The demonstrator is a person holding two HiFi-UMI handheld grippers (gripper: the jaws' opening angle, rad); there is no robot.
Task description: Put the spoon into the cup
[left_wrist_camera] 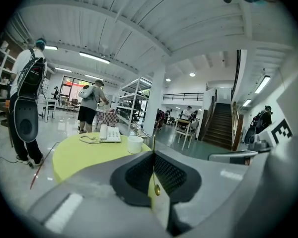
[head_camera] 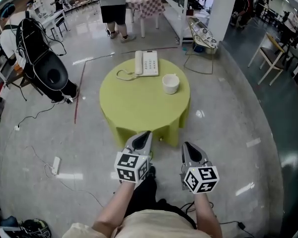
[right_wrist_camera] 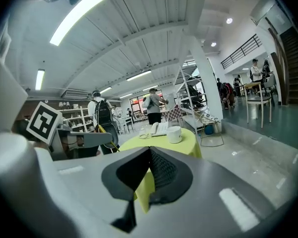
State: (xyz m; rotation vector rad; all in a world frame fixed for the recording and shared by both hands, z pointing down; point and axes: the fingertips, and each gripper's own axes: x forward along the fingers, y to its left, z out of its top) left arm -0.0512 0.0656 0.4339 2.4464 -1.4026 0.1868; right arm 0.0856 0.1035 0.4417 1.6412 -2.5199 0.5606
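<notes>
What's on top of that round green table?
A white telephone with its cord and, beside it, a white cup. The green cloth hangs past the edge, hiding whatever is underneath; the cup's bottom cannot be seen.

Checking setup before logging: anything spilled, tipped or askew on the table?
Nothing stands out. The cup stands upright on the green table beside the telephone, with no spill showing. The spoon sits pinched in the left gripper.
</notes>
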